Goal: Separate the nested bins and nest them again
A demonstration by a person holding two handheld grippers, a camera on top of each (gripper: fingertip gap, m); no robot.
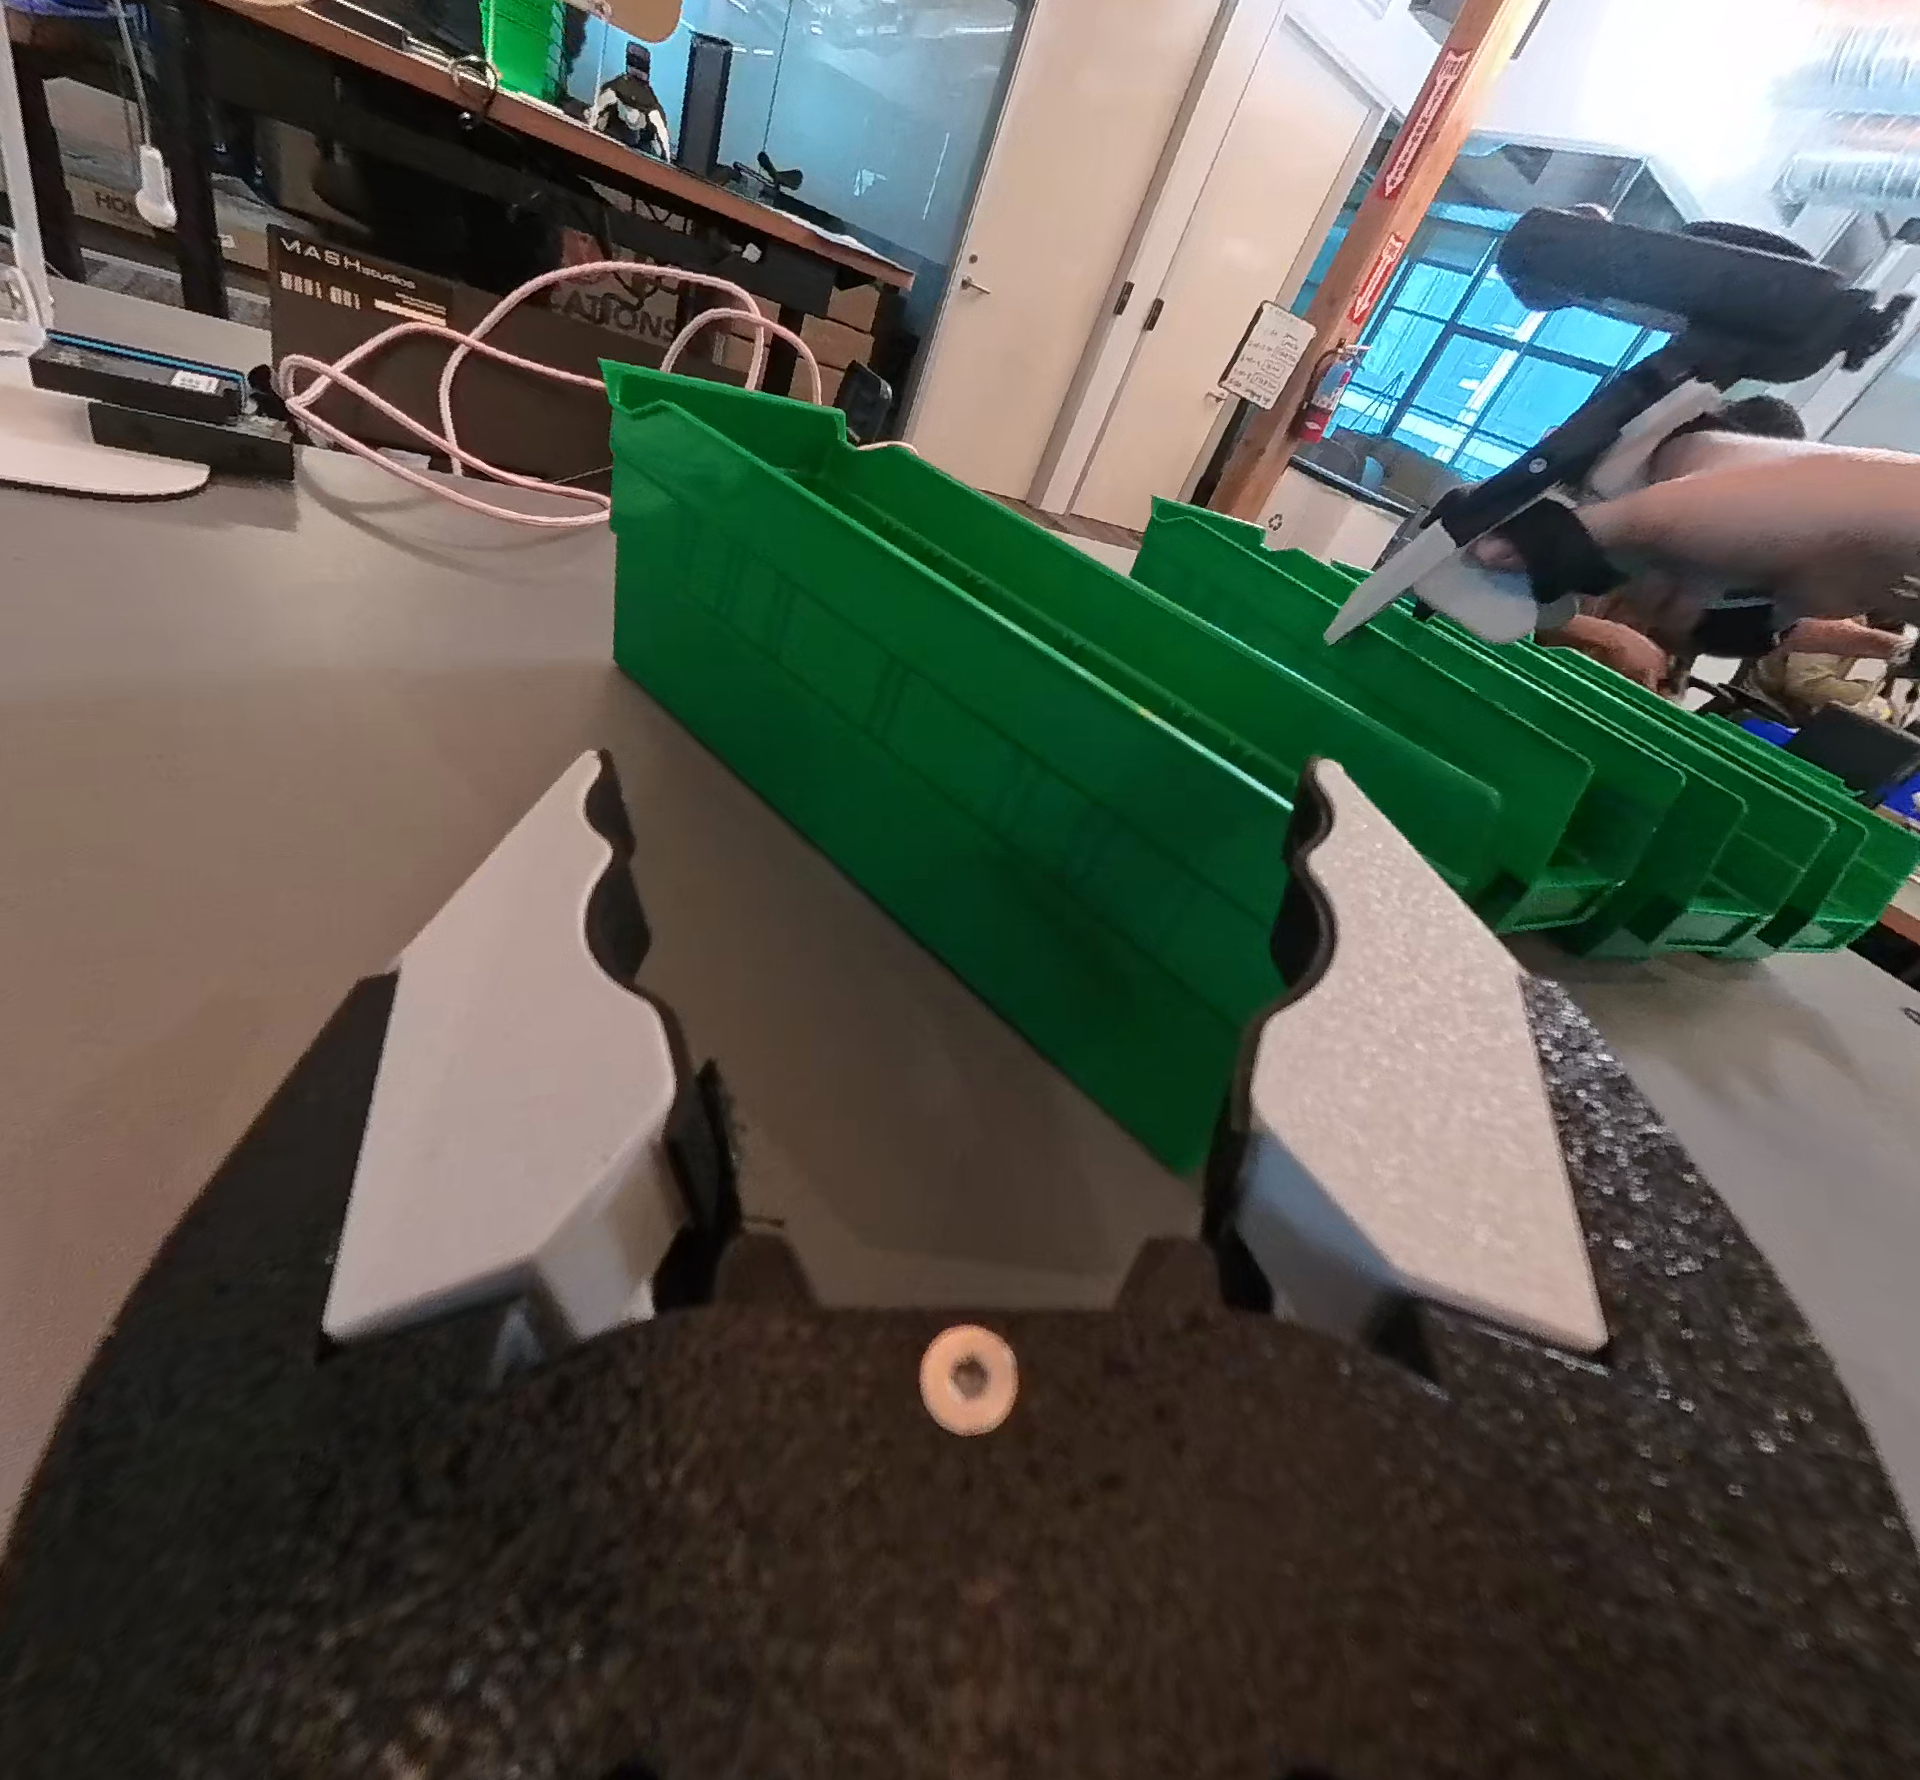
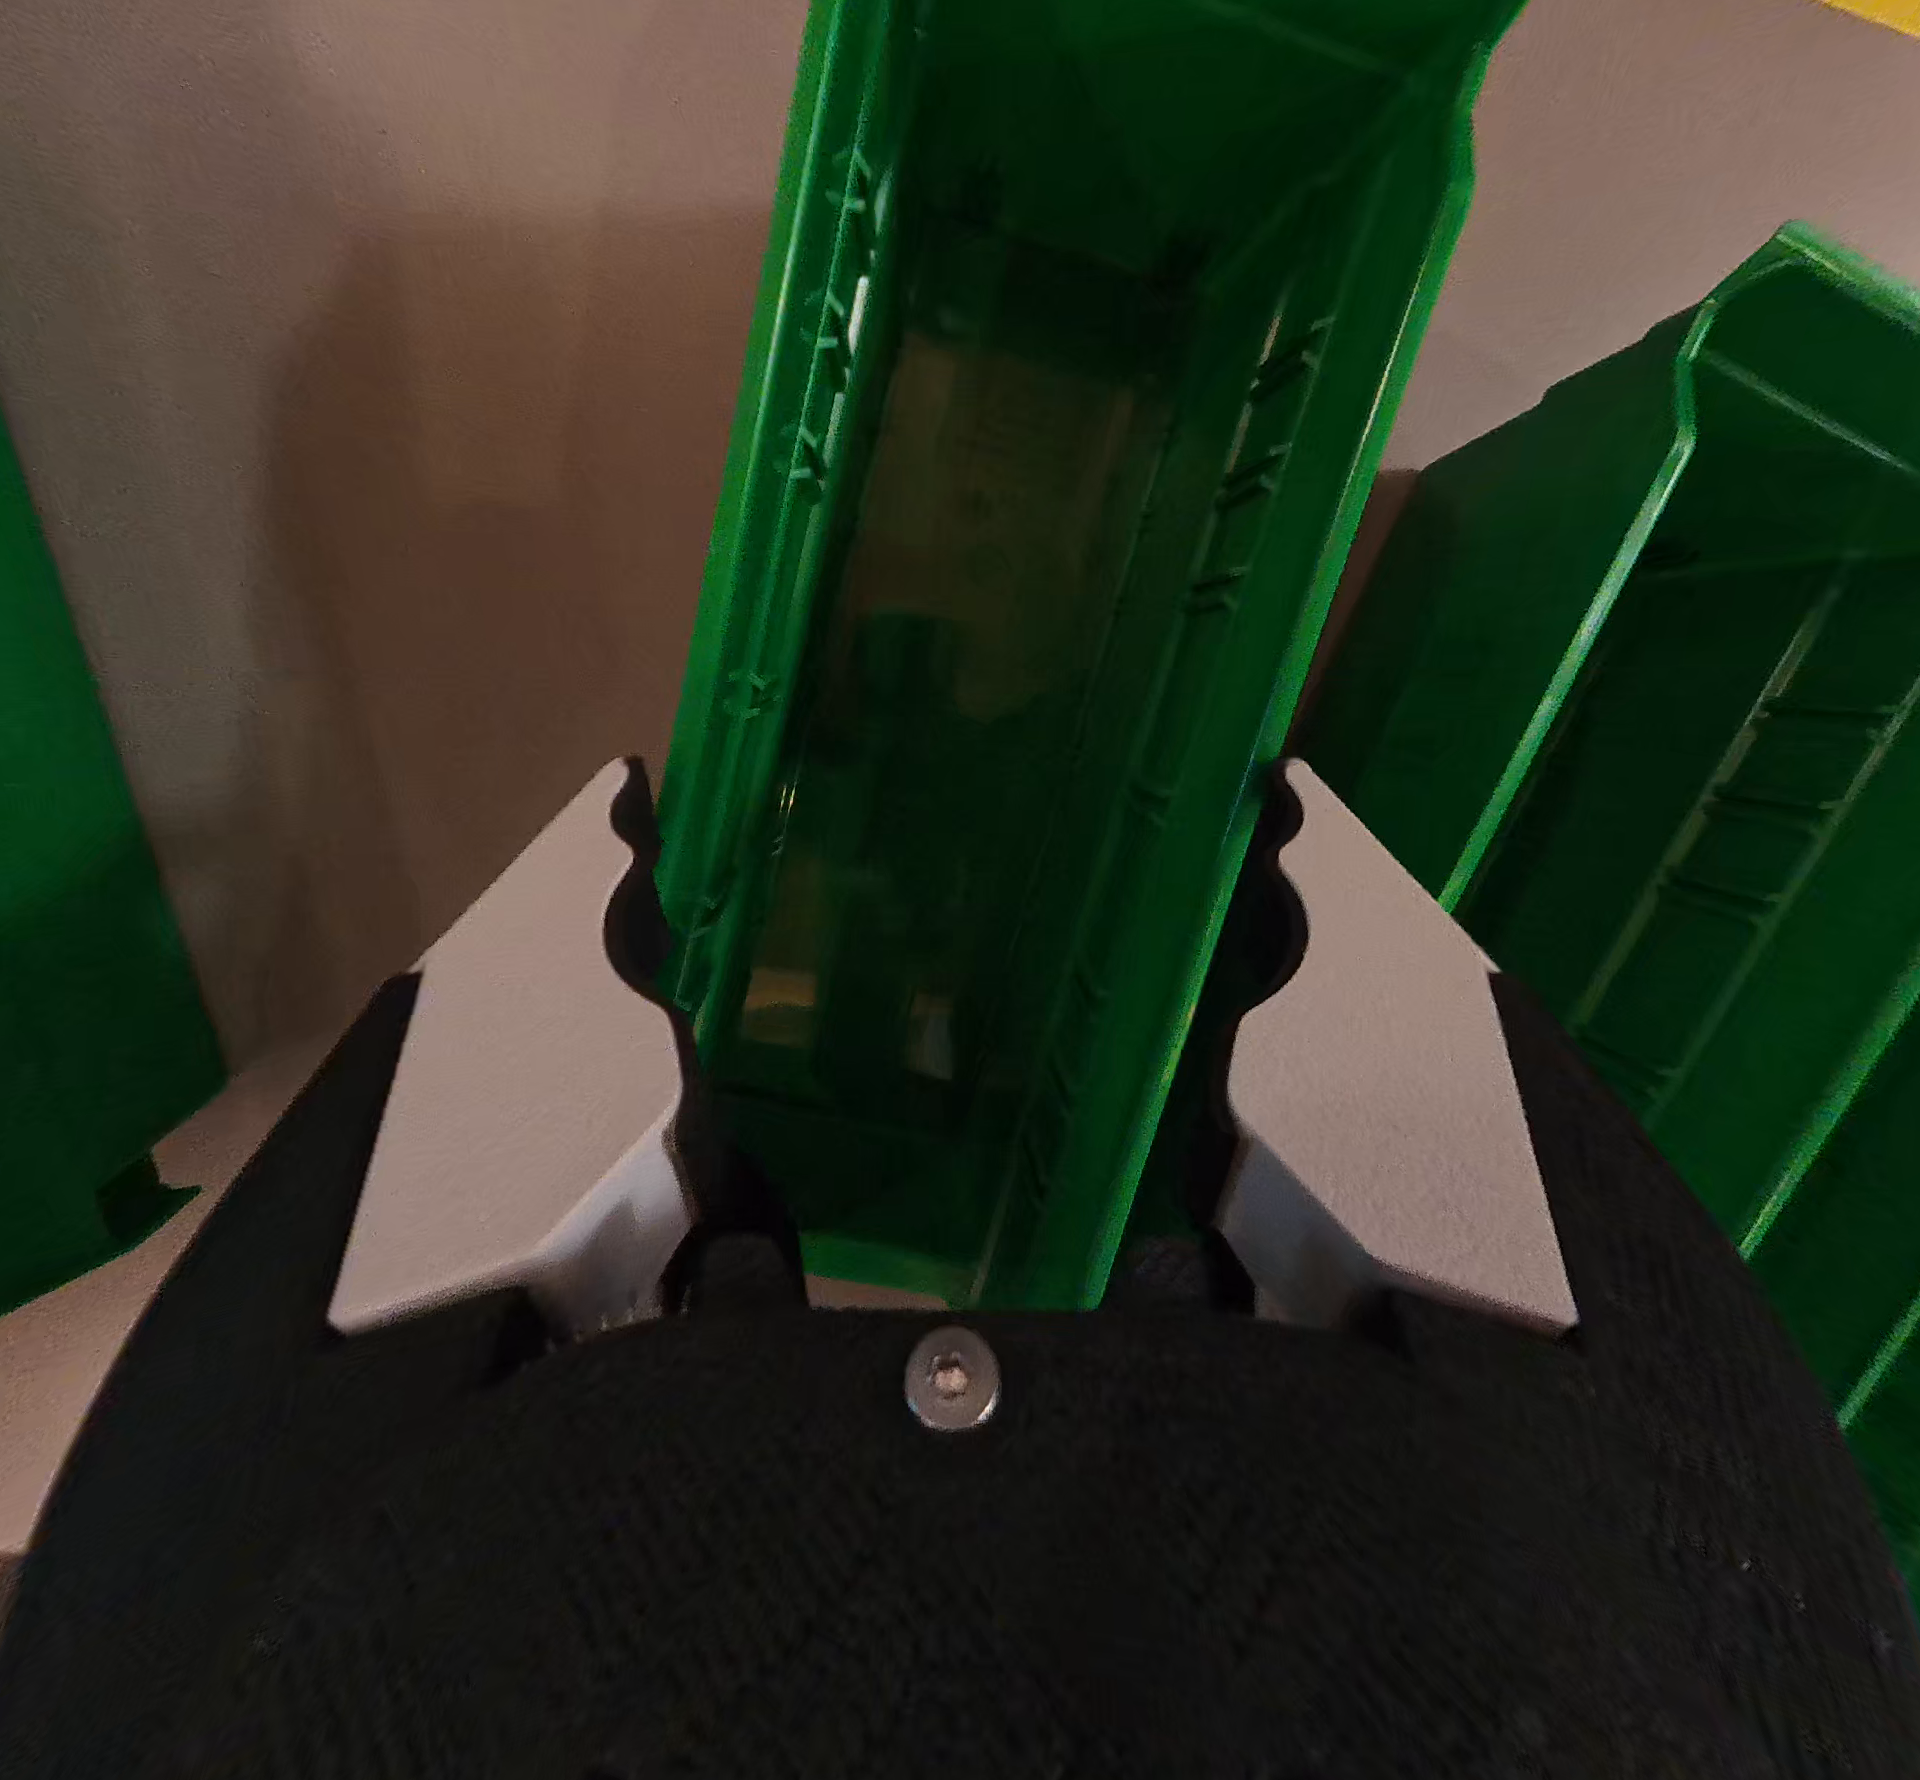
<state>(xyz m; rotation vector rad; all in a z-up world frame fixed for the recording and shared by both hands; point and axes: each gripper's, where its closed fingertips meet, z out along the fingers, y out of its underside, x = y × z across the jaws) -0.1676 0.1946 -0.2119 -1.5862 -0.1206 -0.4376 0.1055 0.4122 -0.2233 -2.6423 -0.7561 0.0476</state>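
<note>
Table: a grey flat tabletop [image 1: 260,650] is seen under everything.
Bins: a long green plastic bin [image 1: 935,743] stands alone at centre; further green bins [image 1: 1621,795] are lined up to its right.
Right gripper [image 2: 956,857]: spread, straddling a green bin [image 2: 1039,483].
Left gripper [image 1: 951,857]: spread, nothing held, near the lone bin's end.

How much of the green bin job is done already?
Separating looks mostly done: one green bin stands alone near the open left gripper, others stand spread in a row. In hand: the right gripper hangs open over another bin, not gripping. Left: nesting them all again.
</note>
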